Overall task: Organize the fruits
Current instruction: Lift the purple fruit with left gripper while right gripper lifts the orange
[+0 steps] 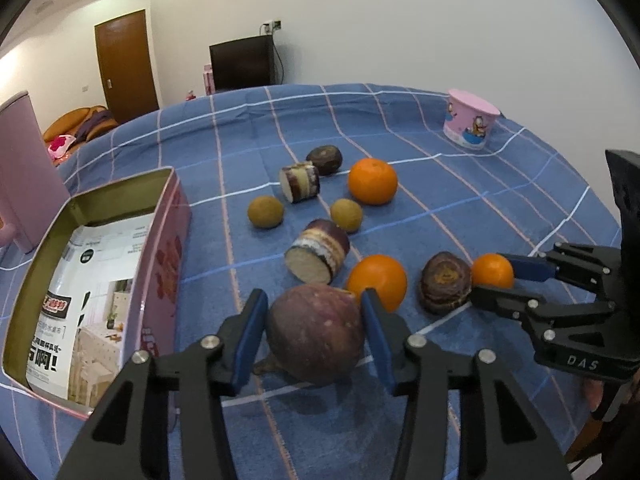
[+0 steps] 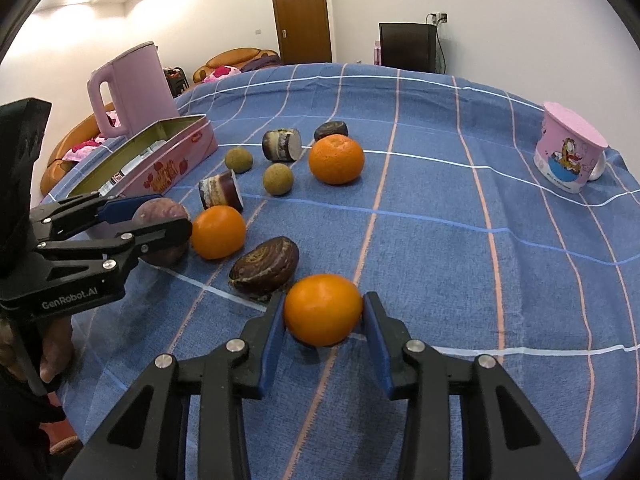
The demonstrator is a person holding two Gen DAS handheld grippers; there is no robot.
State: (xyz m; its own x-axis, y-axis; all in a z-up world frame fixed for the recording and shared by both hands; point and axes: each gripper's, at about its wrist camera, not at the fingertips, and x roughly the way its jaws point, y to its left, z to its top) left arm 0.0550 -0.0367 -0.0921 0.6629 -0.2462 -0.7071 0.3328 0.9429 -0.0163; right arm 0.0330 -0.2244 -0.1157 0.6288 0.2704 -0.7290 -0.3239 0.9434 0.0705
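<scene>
Both claws are closed on fruit: my left claw point(image 1: 316, 330) holds the big round purple-brown fruit point(image 1: 316, 332), and my right claw point(image 2: 324, 320) holds the small round orange point(image 2: 323, 309). Both fruits sit low over the blue checked cloth of the counter point(image 2: 440, 220), near the other fruits. I judge this is the picking step. Next I must lift and carry them to the open pink metal tin point(image 1: 160, 248) on the left, without squeezing too hard.

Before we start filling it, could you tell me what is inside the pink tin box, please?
The pink tin box is open and holds only a printed leaflet lying flat on the bottom. No fruit is in it. Whatever lies beneath the leaflet is covered.
</scene>
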